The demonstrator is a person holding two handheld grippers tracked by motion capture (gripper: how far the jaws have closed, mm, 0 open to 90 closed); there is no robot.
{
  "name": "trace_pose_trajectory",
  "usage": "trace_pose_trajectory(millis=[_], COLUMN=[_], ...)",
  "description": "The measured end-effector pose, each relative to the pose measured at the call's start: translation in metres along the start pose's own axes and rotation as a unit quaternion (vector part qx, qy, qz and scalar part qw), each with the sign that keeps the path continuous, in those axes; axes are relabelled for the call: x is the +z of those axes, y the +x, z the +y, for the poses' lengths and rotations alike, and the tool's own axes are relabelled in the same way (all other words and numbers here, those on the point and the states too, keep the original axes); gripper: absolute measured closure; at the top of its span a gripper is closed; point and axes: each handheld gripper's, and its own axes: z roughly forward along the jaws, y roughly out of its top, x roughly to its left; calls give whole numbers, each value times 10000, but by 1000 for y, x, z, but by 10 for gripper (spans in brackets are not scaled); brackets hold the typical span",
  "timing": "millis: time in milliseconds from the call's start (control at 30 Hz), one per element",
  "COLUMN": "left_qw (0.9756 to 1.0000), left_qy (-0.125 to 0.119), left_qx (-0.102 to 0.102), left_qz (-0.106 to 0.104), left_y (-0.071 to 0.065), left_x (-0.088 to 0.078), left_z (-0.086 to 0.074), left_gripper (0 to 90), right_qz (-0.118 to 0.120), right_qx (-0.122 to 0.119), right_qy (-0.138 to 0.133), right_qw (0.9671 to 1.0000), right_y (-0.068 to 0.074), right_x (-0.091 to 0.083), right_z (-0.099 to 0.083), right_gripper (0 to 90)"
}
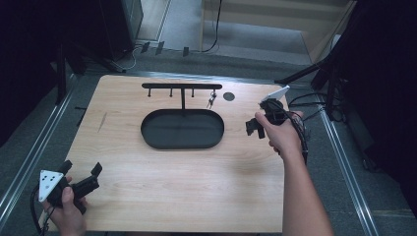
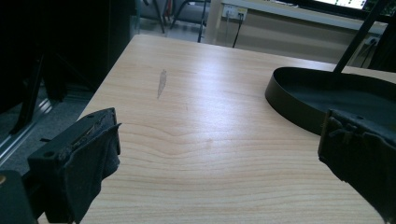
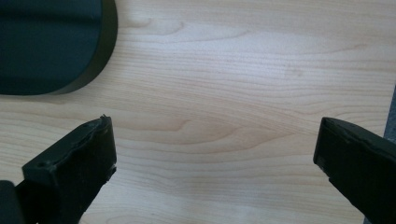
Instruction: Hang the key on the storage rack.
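A black oval tray [image 1: 162, 132] lies at the middle of the wooden table [image 1: 172, 182]. From its far side rises a black T-shaped hook rack [image 1: 182, 86], and a small bunch of keys [image 1: 211, 102] hangs from its right end. My left gripper [image 1: 82, 167] rests at the table's near left corner, open, with bare wood between its jaws [image 2: 219, 135]; the tray's wall [image 2: 299, 93] lies ahead to its right. My right gripper [image 1: 253, 129] hovers just right of the tray, pointing down, open and empty [image 3: 215, 144], with the tray's end [image 3: 46, 42] at upper left.
A dark round hole [image 1: 228, 96] sits in the tabletop right of the rack. A grey smudge [image 1: 102, 121] marks the wood at the left. Metal rails and dark stands flank the table, and cables trail at the right edge.
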Motion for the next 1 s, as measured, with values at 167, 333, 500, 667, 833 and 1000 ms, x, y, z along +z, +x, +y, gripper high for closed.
trace_pose_trajectory(millis=[167,333,500,667,833,1000], left_qw=[10000,10000,10000,10000,10000,10000], left_qy=[-5,-5,-7,0,2,7], left_qx=[7,10,9,34,37,43], left_qz=[-1,1,-8,2,3,10], left_y=[0,0,0,-1,-1,-1], left_x=[0,0,0,0,0,0], left_z=[0,0,0,0,0,0], left_gripper=[0,0,0,0,0,0], right_qz=[77,255,416,397,554,580], right_qx=[83,146,233,260,396,576], right_qy=[-143,-368,-877,-1180,-1606,-2106], right_qw=[9998,9989,9950,9919,9847,9741], right_y=[-11,-18,-29,-40,-55,-73], right_x=[7,17,26,37,48,58], right_z=[-14,-31,-51,-70,-96,-122], right_gripper=[0,0,0,0,0,0])
